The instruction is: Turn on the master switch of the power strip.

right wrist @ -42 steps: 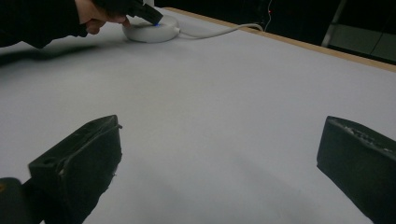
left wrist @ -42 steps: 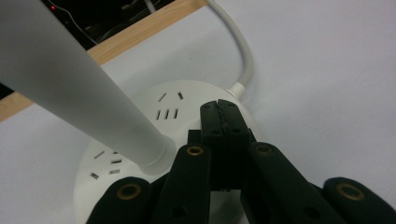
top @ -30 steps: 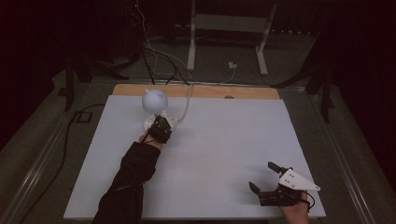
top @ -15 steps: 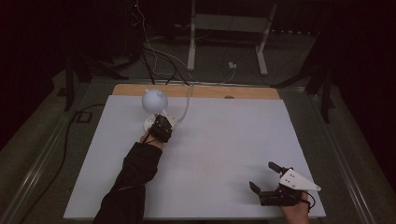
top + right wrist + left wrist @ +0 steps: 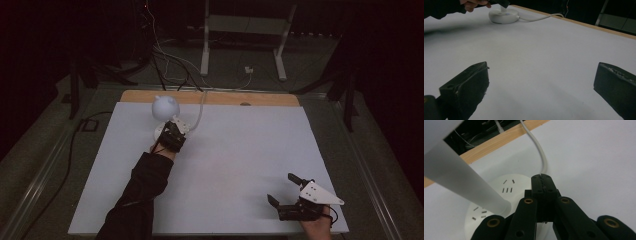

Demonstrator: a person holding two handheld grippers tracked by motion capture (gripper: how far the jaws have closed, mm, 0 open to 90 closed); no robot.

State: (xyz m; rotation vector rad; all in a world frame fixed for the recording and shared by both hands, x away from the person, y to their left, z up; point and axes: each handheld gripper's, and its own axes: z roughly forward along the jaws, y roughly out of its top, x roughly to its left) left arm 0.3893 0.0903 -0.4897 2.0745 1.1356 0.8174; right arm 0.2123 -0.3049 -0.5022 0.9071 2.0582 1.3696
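Note:
A white lamp stands at the far left of the white table [image 5: 235,150]. It has a round head [image 5: 165,106], a slanting stem [image 5: 461,177] and a flat round base [image 5: 509,182] with small slots. Its white cord [image 5: 541,152] runs off over the table's far edge. My left gripper [image 5: 171,128] is shut with nothing between its jaws. Its tip [image 5: 542,178] sits over the base's rim beside the stem; I cannot tell if it touches. My right gripper [image 5: 281,188] rests near the front right corner, open wide and empty [image 5: 541,75]. From there the lamp base [image 5: 504,15] lies far off.
A wooden strip [image 5: 210,97] borders the table's far edge. Beyond it stand a metal frame's legs [image 5: 205,50] and loose cables [image 5: 165,55] on the dark floor. A person's dark sleeve [image 5: 142,185] reaches across the table's left half.

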